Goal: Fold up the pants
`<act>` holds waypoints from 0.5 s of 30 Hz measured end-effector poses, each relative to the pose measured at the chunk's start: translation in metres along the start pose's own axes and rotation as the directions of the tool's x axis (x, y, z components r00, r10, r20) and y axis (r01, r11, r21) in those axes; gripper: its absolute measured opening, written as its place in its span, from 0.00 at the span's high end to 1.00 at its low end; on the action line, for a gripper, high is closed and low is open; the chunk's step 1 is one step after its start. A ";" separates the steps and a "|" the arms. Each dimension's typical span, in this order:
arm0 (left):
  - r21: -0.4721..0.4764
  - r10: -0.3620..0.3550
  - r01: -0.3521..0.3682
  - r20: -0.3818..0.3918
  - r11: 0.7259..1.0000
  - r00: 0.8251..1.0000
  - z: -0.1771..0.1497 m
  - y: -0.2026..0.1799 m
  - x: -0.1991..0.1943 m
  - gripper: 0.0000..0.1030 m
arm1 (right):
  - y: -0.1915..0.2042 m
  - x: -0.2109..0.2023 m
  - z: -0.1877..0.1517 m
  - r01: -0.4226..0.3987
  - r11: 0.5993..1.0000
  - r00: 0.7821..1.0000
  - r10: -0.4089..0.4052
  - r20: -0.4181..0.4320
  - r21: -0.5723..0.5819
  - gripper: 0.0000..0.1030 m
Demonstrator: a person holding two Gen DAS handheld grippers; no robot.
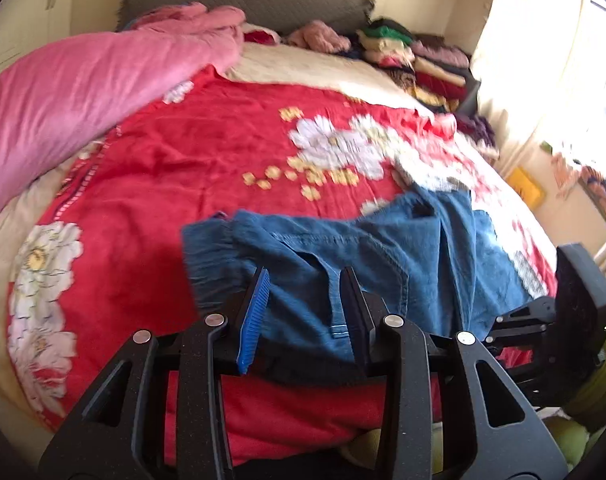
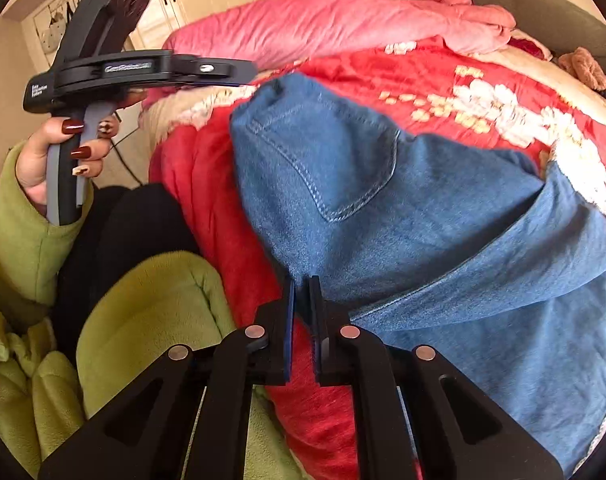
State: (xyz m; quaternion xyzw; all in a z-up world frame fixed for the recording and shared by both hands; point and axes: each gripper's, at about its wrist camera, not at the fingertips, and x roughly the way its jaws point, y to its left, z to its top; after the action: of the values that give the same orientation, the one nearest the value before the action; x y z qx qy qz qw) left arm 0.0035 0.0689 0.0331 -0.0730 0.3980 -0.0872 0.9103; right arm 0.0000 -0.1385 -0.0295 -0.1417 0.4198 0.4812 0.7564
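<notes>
- Left wrist view: blue denim pants [image 1: 343, 248] lie rumpled on a red floral bedspread [image 1: 207, 148] near the bed's front edge, beside a pink duvet [image 1: 71, 92].
- Handling, judged: soft, limp, moderately heavy cloth with a firm waistband and seams; not fragile or slippery. It should be best pinched at the waistband corners or hems.
- Left gripper [image 1: 303, 280]: jaws partly apart, gripping a bunched fold of the pants at the near edge.
- Right wrist view: right gripper [image 2: 302, 284] has its jaws almost closed, tips at the lower denim edge by the back pocket [image 2: 327, 160]; pinch appears thin, hold uncertain.
</notes>
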 end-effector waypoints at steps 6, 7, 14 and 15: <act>-0.006 0.028 -0.029 -0.098 1.000 0.995 -0.019 0.007 0.032 0.72 | 0.003 -0.028 0.006 -0.020 1.000 0.999 0.019 0.043 0.012 0.83; -0.002 0.029 -0.029 -0.096 1.000 0.995 -0.019 0.006 0.032 0.72 | 0.002 -0.034 0.008 -0.011 1.000 0.998 0.010 0.070 0.014 0.80; -0.008 0.020 -0.021 -0.093 1.000 0.995 -0.022 0.009 0.030 0.72 | -0.015 -0.003 0.011 0.030 0.987 1.000 -0.031 0.004 0.156 0.67; -0.011 0.016 -0.017 -0.091 1.000 0.996 -0.022 0.010 0.030 0.72 | -0.016 0.005 0.008 0.033 0.985 0.999 -0.029 -0.030 0.167 0.67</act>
State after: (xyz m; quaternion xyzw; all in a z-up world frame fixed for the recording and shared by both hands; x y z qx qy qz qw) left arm 0.0079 0.0708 -0.0051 -0.0711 0.4402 -0.0805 0.8915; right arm 0.0186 -0.1381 -0.0317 -0.0909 0.4668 0.4305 0.7671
